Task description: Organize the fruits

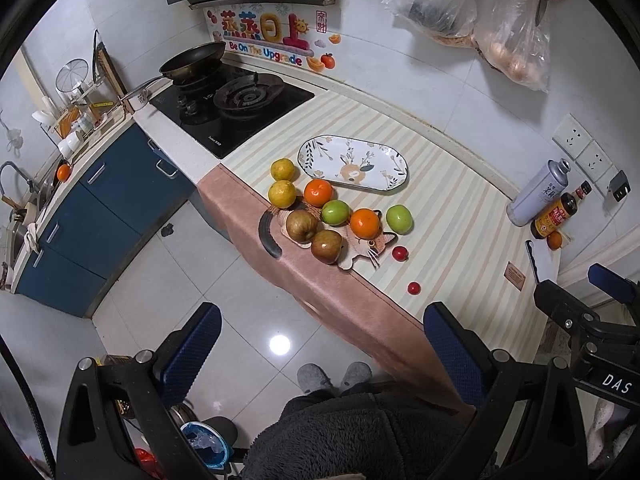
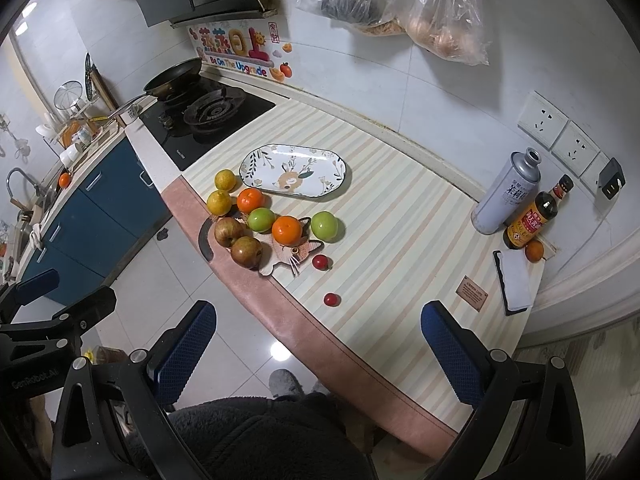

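Fruits lie in a cluster on the striped counter: two yellow citrus [image 1: 282, 182] [image 2: 219, 202], two oranges [image 1: 364, 223] [image 2: 287, 230], two green apples [image 1: 399, 219] [image 2: 324, 225], two brown pears [image 1: 326, 246] [image 2: 246, 252] and two small red fruits [image 1: 400, 253] [image 2: 331, 299]. Some rest on a cat-shaped tray [image 1: 362, 258] [image 2: 286, 261]. An oval floral plate [image 1: 352, 163] [image 2: 294, 170] lies empty behind them. My left gripper [image 1: 320, 354] and right gripper [image 2: 318, 350] are both open and empty, held above the counter's front edge, well short of the fruit.
A gas stove [image 1: 236, 106] with a pan [image 1: 194, 60] is at the left. A spray can [image 2: 506, 192], sauce bottle [image 2: 534, 216], small orange fruit [image 2: 534, 251] and a cloth [image 2: 514, 280] stand at the right. Plastic bags [image 2: 440, 12] hang on the wall.
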